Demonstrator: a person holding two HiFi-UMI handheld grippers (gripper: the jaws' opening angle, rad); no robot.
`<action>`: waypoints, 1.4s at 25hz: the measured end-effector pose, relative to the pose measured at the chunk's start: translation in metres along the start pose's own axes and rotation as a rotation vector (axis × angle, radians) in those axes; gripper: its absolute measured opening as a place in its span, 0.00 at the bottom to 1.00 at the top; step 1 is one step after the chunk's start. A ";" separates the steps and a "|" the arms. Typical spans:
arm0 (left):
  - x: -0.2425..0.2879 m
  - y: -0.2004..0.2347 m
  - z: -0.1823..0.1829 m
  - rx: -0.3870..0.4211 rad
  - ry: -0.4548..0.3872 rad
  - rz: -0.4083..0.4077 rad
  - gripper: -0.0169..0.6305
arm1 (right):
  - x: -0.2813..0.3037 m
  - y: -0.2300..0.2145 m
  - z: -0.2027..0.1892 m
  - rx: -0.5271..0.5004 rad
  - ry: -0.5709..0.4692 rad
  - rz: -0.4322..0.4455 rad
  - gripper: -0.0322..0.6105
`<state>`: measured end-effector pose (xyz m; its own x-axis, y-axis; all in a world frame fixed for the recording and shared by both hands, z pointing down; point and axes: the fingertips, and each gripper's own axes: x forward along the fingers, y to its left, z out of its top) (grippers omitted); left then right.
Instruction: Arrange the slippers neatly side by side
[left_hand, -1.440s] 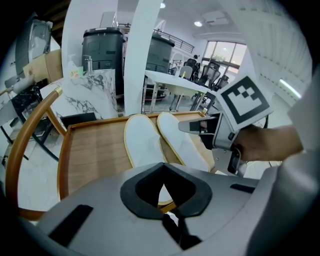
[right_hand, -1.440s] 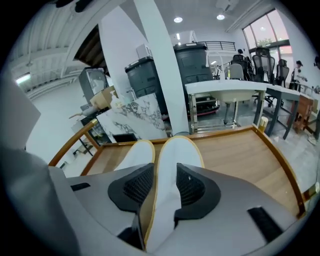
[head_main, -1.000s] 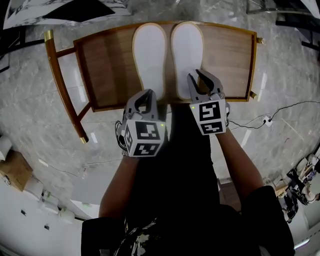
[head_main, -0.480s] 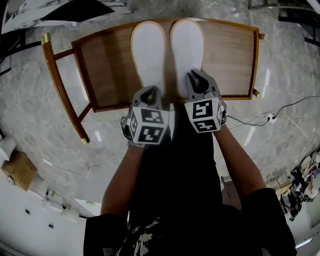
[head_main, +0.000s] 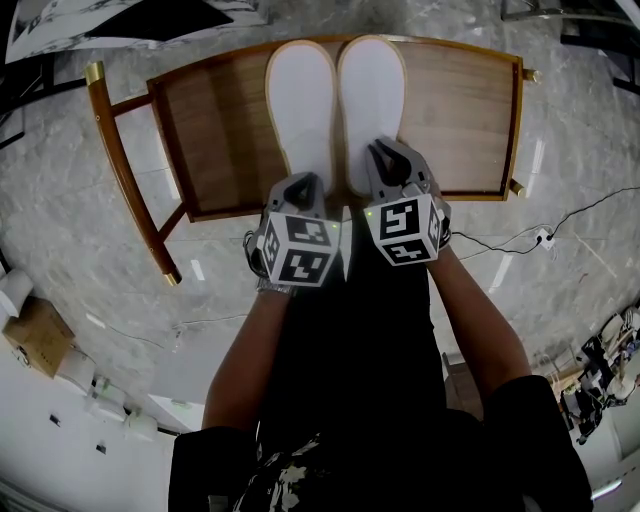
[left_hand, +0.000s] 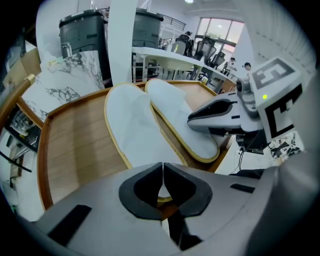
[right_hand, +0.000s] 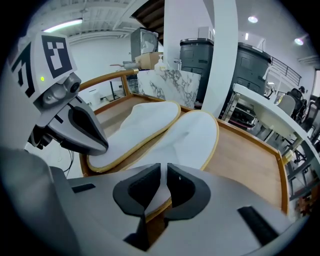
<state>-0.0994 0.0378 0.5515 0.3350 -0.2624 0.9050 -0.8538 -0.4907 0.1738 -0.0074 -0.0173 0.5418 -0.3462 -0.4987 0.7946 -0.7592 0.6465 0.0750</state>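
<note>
left slipper (head_main: 300, 105), right slipper (head_main: 372, 100): side by side on wooden seat (head_main: 220, 130), 12 o'clock. left gripper (head_main: 303, 185) pressed together at left heel, 6 o'clock. right gripper (head_main: 385, 160), jaws just closing, pinches right heel. risk: a tug skews the pair.

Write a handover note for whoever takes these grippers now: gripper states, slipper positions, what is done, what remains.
Left gripper: shut, fingers together at the heel of the left slipper, nothing between them.
Right gripper: fingers have just been closing to a narrow gap over the heel of the right slipper; grip unclear.
Done: slippers lie flat on the wooden tray table, side by side.
Remaining: check the heels line up, then release and withdraw.
</note>
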 end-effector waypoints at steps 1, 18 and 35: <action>0.000 0.000 0.000 -0.001 -0.001 0.000 0.03 | 0.000 0.000 0.000 0.000 -0.001 0.003 0.11; -0.014 0.000 0.015 -0.006 -0.056 -0.007 0.03 | -0.016 -0.005 0.010 0.023 -0.007 -0.031 0.10; -0.208 0.036 0.130 -0.087 -0.604 0.141 0.03 | -0.164 -0.048 0.142 0.395 -0.375 -0.242 0.05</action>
<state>-0.1486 -0.0333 0.3188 0.3611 -0.7556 0.5466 -0.9270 -0.3544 0.1225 0.0074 -0.0481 0.3227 -0.2543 -0.8213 0.5107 -0.9634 0.2614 -0.0594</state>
